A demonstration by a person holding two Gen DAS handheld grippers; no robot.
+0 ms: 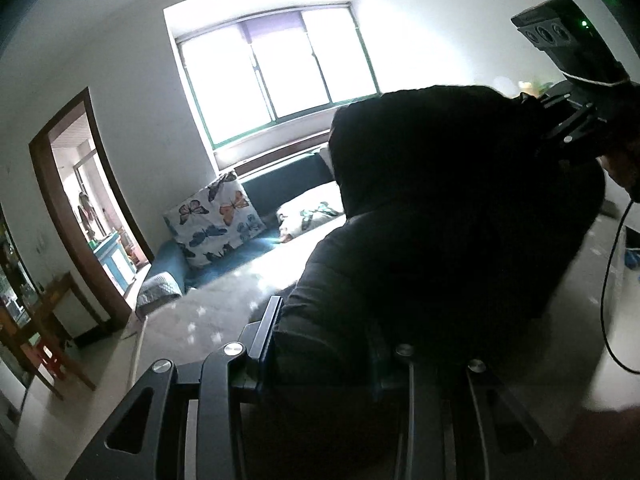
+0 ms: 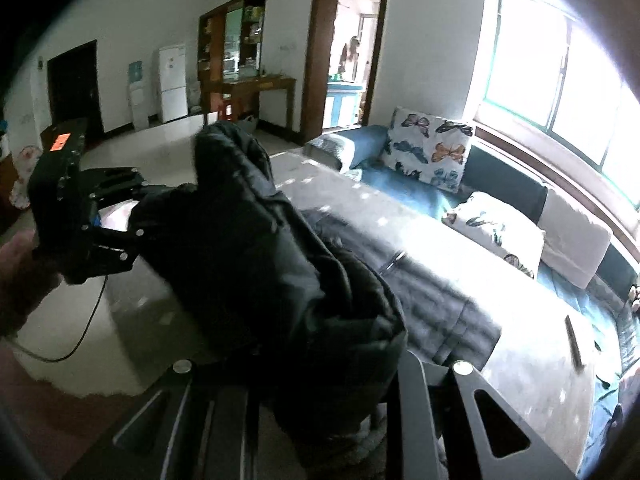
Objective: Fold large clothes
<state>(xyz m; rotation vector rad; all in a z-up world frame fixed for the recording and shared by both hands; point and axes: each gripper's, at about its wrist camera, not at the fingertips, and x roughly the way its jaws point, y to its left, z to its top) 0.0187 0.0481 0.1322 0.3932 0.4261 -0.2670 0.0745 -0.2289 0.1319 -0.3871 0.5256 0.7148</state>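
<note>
A large black puffer jacket (image 1: 440, 220) is lifted above a pale speckled table (image 1: 224, 300), held between both grippers. My left gripper (image 1: 332, 344) is shut on one part of the jacket; it also shows in the right wrist view (image 2: 140, 208) at the left. My right gripper (image 2: 332, 368) is shut on another bunch of the jacket (image 2: 260, 248); it shows in the left wrist view (image 1: 536, 120) at the upper right. The jacket's lower part lies spread on the table (image 2: 432, 300). The fingertips are buried in fabric.
A blue sofa (image 2: 408, 188) with butterfly cushions (image 2: 432, 148) runs behind the table under a bright window (image 1: 276, 68). A dark slim object (image 2: 574, 344) lies on the table's right end. A cable (image 2: 84, 332) hangs from the left gripper. A doorway and wooden furniture stand beyond.
</note>
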